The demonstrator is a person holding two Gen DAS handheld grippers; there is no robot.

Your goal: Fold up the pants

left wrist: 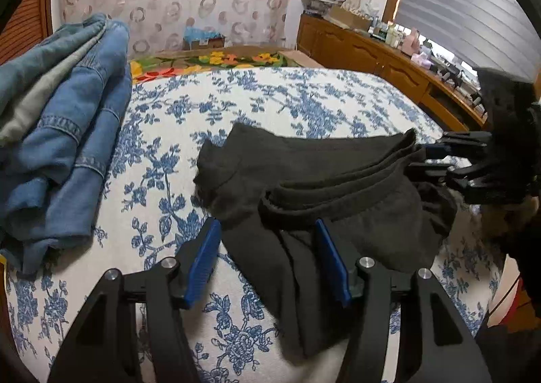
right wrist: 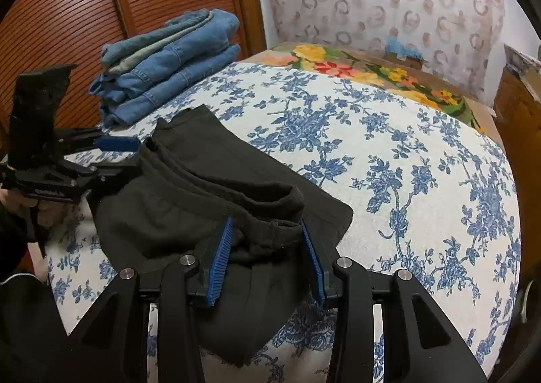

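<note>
Dark grey pants [left wrist: 304, 163] lie folded in layers on the bed, the waistband end nearest me. In the left wrist view my left gripper [left wrist: 267, 261] stands open. One blue pad rests on the cloth and the other hangs over the bedspread beside the pants' edge. My right gripper [right wrist: 267, 261] is shut on the bunched waistband of the pants [right wrist: 203, 159]. It also shows from the side as the right gripper [left wrist: 432, 156], with the cloth's stacked edges between its fingers. The left gripper [right wrist: 128, 156] sits at the pants' left end.
A stack of folded blue jeans [left wrist: 67, 146] [right wrist: 169, 68] lies at the bed's far left. The blue floral bedspread [left wrist: 270, 95] [right wrist: 405, 163] ends at a colourful flowered blanket [right wrist: 338, 68]. A wooden sideboard [left wrist: 372, 51] runs along the right, a louvred wooden door [right wrist: 67, 10] behind.
</note>
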